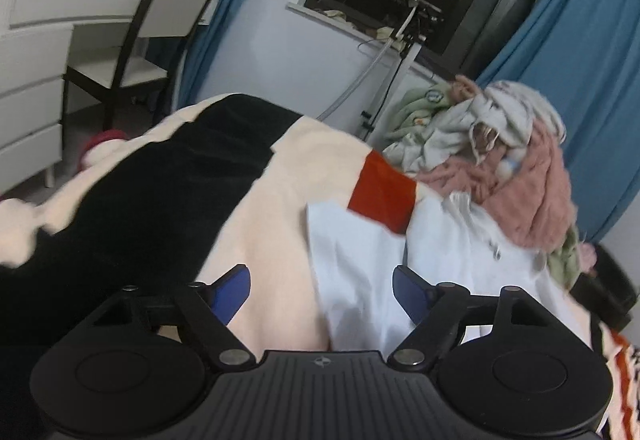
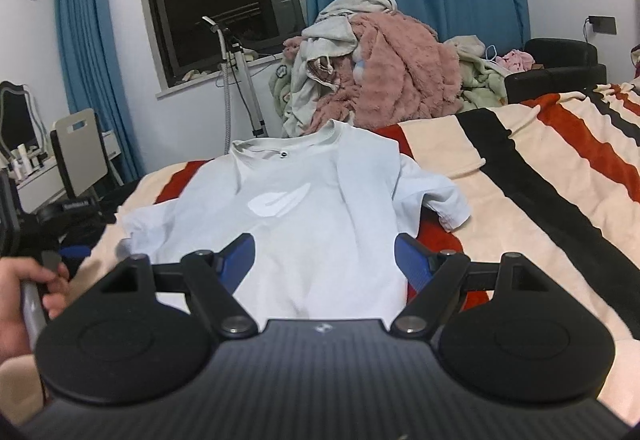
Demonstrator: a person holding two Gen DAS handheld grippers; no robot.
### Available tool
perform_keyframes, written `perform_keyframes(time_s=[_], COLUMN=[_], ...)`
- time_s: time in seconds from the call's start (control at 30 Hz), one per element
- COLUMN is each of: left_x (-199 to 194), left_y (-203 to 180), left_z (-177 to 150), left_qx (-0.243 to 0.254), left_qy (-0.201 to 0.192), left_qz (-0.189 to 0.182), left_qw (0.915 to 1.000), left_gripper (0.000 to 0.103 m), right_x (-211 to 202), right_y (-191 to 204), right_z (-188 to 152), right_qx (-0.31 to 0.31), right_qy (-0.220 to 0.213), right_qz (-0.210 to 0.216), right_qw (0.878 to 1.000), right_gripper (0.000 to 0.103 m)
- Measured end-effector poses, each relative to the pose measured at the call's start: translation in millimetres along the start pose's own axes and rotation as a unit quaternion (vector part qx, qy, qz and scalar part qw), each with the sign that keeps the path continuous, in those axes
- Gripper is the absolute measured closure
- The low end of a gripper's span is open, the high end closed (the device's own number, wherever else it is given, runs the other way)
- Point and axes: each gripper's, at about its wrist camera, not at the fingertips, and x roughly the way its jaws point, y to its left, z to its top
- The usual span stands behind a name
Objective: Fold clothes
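While both grippers stand released, the white T-shirt (image 2: 304, 215) lies spread ahead of the right gripper (image 2: 325, 260), seemingly untouched.

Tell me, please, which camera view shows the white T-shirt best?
The right wrist view: the white T-shirt lies whole there, with collar, chest logo and both sleeves visible. The left wrist view shows only a blurred part of it, cut off by the gripper.

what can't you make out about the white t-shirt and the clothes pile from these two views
- White t-shirt hem: right wrist view, hidden behind the right hand-held gripper.
- Shirt's collar and far side: left wrist view, blurred and hidden.
- Clothes pile: base hidden by the bed; single garments cannot be told apart.
- Shirt's neck label: too small to read.
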Motion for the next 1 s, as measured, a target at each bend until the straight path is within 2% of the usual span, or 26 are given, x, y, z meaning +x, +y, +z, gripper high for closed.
perform_keyframes(time_s=[0.1,0.17,0.23,0.27,0.3,0.33,0.4,0.43,0.53,0.63,0.7,0.8,0.9,0.93,1.0], left_x=[31,51,64,70,76,83,93,95,105,117,132,162,196,205,212], left_y=[0,0,-6,-11,-15,-20,-31,-36,-50,-61,-67,-72,-59,-54,-48], left_z=[5,5,5,5,5,6,6,6,26,67,94,122,122,116,106], left_qx=[0.003,0.003,0.021,0.036,0.052,0.066,0.095,0.115,0.151,0.193,0.215,0.246,0.255,0.253,0.257], left_qy=[0.006,0.019,0.008,0.008,0.007,0.016,0.029,0.027,0.014,-0.026,-0.047,-0.062,-0.026,-0.012,0.002], left_qz=[0.008,-0.002,-0.01,-0.016,-0.022,-0.03,-0.043,-0.045,-0.014,0.028,0.09,0.188,0.239,0.246,0.237], left_qw=[1.0,0.9998,0.9997,0.9992,0.9984,0.9972,0.9941,0.992,0.9884,0.9804,0.9714,0.9488,0.9364,0.9358,0.9369], left_gripper=[0.031,0.033,0.035,0.043,0.059,0.067,0.093,0.097,0.099,0.099,0.099,0.099,0.097,0.096,0.083], right_x=[16,26,35,38,41,44,49,53,62,71,75,81,86,86,88], right_y=[-4,-5,-5,-4,-3,-2,0,1,4,9,11,11,9,9,9], right_z=[-3,-4,-6,-6,-6,-7,-8,-8,-9,-9,-9,-9,-8,-8,-9], right_qx=[0.005,0.006,0.006,0.004,0.003,-0.001,-0.007,-0.011,-0.02,-0.027,-0.025,-0.025,-0.02,-0.021,-0.023], right_qy=[0.013,0.02,0.024,0.024,0.023,0.023,0.024,0.025,0.027,0.024,0.021,0.018,0.016,0.016,0.015], right_qz=[-0.007,-0.011,-0.013,-0.014,-0.016,-0.017,-0.02,-0.021,-0.024,-0.029,-0.033,-0.039,-0.044,-0.044,-0.046], right_qw=[1.0,1.0,1.0,1.0,1.0,1.0,0.999,0.999,0.999,0.999,0.999,0.999,0.999,0.999,0.999], right_gripper=[0.025,0.025,0.025,0.025,0.025,0.025,0.025,0.025,0.025,0.025,0.025,0.025,0.025,0.025,0.025])
